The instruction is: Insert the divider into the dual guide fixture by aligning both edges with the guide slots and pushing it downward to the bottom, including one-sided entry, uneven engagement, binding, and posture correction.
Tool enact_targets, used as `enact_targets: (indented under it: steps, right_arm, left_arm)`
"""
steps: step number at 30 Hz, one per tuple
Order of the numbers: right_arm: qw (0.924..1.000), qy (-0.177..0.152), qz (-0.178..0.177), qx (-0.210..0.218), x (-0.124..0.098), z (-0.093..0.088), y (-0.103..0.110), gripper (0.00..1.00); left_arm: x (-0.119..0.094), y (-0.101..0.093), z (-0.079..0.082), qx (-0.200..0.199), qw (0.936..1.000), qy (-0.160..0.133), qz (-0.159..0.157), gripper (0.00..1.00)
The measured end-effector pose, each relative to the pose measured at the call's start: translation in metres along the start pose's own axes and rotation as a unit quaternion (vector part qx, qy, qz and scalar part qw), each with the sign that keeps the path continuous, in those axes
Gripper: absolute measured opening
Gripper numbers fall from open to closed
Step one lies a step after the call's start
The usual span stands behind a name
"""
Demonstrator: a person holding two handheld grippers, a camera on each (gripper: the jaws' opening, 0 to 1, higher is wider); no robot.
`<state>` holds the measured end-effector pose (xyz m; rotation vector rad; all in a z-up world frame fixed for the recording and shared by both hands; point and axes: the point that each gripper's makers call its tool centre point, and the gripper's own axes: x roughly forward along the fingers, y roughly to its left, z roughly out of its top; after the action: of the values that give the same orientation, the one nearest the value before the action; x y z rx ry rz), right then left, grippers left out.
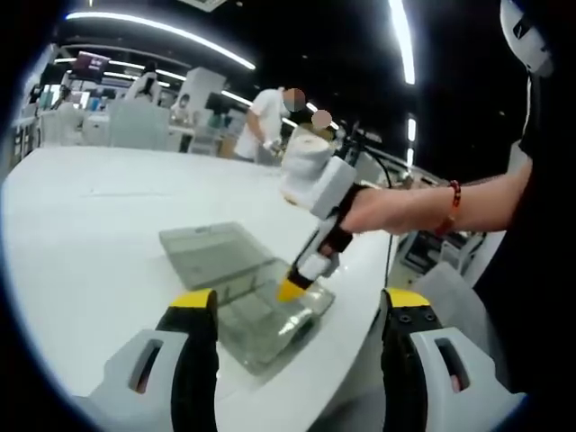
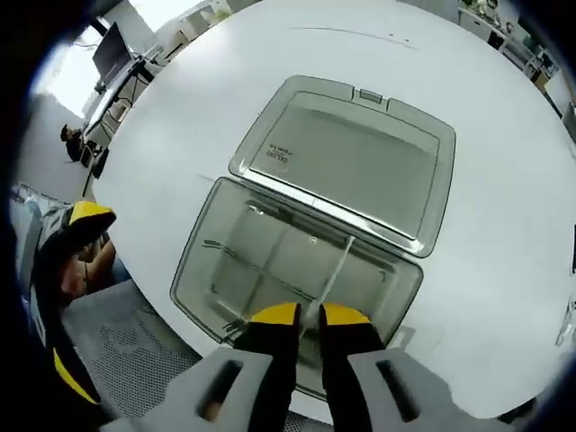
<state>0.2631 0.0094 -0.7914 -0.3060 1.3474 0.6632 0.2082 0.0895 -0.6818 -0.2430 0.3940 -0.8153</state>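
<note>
A white tabletop (image 2: 504, 180) carries a clear lidded box (image 2: 297, 270), its lid open. The right gripper (image 2: 310, 315) has its fingers nearly closed on the thin divider (image 2: 331, 270), which reaches ahead into the tray. The left gripper (image 1: 297, 306) hangs wide open and empty. Best to level the divider before pressing so both edges seat evenly.

Left tool (image 1: 297, 310) hangs with jaws spread wide; right tool (image 2: 310, 315) has jaws nearly closed.

Each tool has black jaws capped with yellow tips on a pale grey body: the left tool (image 1: 297, 310) and the right tool (image 2: 310, 315). The hand (image 1: 382, 211) gripping the right tool's white housing wears a red bead bracelet (image 1: 453, 205), beside dark clothing (image 1: 540, 252).
</note>
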Motion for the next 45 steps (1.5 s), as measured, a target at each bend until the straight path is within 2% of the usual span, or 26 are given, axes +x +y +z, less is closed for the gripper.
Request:
enact_targets:
  steps: [7,11,13,18,25,33,41,45]
  right_arm:
    - [0.9997,-0.017,0.017,-0.001,-0.001,0.004,-0.001,0.06]
    - [0.9996,-0.021,0.016,-0.011,-0.001,0.004,-0.002,0.17]
    - [0.9995,-0.023,0.017,-0.016,-0.002,0.003,-0.003,0.17]
    - [0.9986,-0.029,0.014,-0.043,-0.002,0.002,-0.005,0.27]
    - [0.9973,-0.045,0.014,-0.056,-0.005,0.007,-0.006,0.41]
    - [0.9955,-0.06,0.031,-0.066,-0.013,0.006,0.003,0.44]
    - [0.9932,-0.089,0.032,-0.069,-0.023,0.01,0.003,0.53]
    - [0.9923,-0.094,0.034,-0.073,-0.025,0.008,0.003,0.54]
  left_arm:
    - [0.001,0.0,-0.002,0.001,1.0,0.005,0.002,0.72]
    - [0.002,0.0,-0.002,0.001,1.0,0.007,0.001,0.72]
    - [0.003,0.0,-0.001,0.003,1.0,0.008,0.001,0.72]
    - [0.004,0.001,-0.001,0.005,0.9999,0.011,0.004,0.72]
    - [0.004,-0.001,-0.001,0.009,0.9998,0.016,0.01,0.73]
    - [0.003,0.002,-0.003,0.016,0.999,0.029,0.029,0.75]
    - [0.002,0.001,-0.005,0.023,0.9979,0.041,0.046,0.76]
    - [0.0,0.003,-0.005,0.021,0.997,0.044,0.06,0.76]
